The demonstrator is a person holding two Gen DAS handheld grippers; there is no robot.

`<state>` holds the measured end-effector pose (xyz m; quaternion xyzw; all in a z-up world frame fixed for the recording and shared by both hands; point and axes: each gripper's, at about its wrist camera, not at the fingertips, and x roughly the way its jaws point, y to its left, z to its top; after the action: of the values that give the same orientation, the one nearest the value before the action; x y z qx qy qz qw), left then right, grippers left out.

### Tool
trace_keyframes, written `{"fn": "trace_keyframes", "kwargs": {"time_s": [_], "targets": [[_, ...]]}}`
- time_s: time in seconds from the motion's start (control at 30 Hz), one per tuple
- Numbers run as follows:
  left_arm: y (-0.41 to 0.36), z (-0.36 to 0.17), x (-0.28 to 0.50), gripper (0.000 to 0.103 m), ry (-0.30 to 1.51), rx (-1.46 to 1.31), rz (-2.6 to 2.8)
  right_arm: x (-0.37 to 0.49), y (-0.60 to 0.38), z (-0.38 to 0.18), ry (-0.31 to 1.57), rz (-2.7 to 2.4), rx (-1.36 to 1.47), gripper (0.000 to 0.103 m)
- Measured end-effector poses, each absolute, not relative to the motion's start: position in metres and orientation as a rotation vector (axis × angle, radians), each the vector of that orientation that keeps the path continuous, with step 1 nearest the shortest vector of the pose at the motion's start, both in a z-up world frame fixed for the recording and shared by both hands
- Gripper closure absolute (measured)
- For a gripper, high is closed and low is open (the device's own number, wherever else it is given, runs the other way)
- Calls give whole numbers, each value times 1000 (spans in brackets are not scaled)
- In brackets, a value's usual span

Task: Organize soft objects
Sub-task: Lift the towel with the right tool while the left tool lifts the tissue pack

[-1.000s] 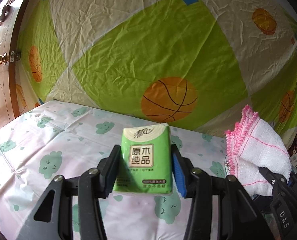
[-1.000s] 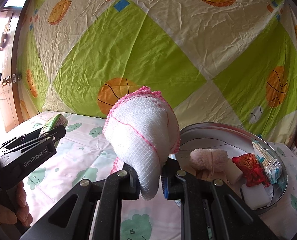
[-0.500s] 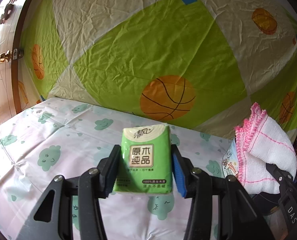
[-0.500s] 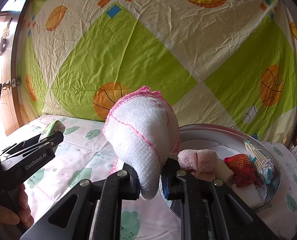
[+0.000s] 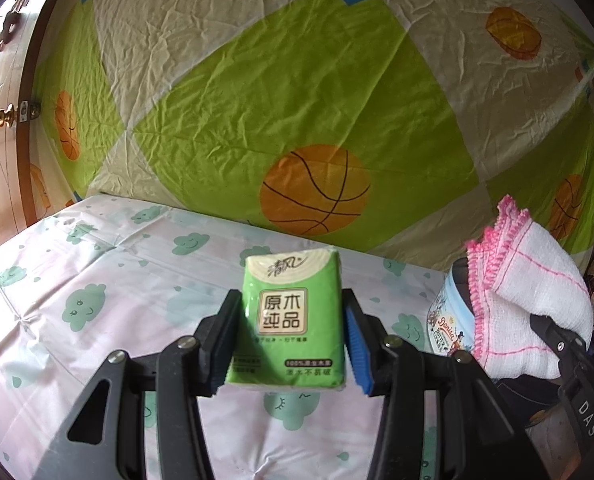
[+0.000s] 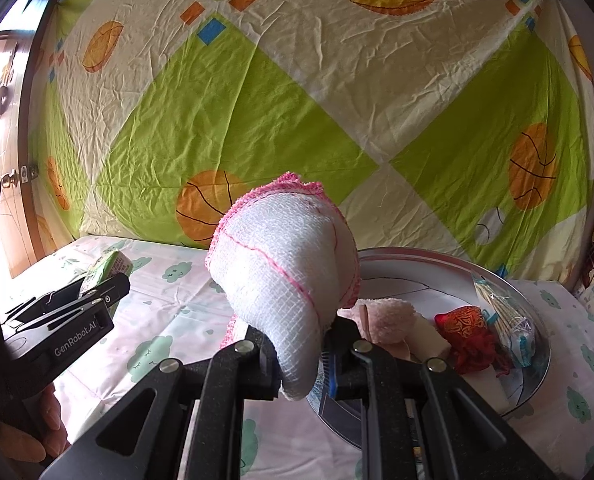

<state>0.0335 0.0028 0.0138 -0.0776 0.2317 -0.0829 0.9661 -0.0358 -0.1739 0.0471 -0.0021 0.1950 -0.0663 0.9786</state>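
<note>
My left gripper is shut on a green tissue pack and holds it upright above the cloud-print table cover. My right gripper is shut on a white cloth with pink trim, held just left of and above the round metal tin. The cloth also shows at the right of the left wrist view, in front of the tin's printed wall. The left gripper with the tissue pack shows at the left of the right wrist view.
The tin holds a pink fluffy item, a red pouch, a white block and a clear packet. A green and cream sheet hangs behind the table. A wooden door stands at the left.
Both grippers have shifted right and slightly forward with their loads. The tin now shows behind the cloth in the left wrist view and sits closer in the right wrist view.
</note>
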Motion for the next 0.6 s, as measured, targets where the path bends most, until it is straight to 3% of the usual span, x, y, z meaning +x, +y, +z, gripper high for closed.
{"fn": "trace_keyframes", "kwargs": {"time_s": [0.6], "targets": [[-43,17,22,55,468,-108,-206,-45,-210,56,370,-158,36,86]]}}
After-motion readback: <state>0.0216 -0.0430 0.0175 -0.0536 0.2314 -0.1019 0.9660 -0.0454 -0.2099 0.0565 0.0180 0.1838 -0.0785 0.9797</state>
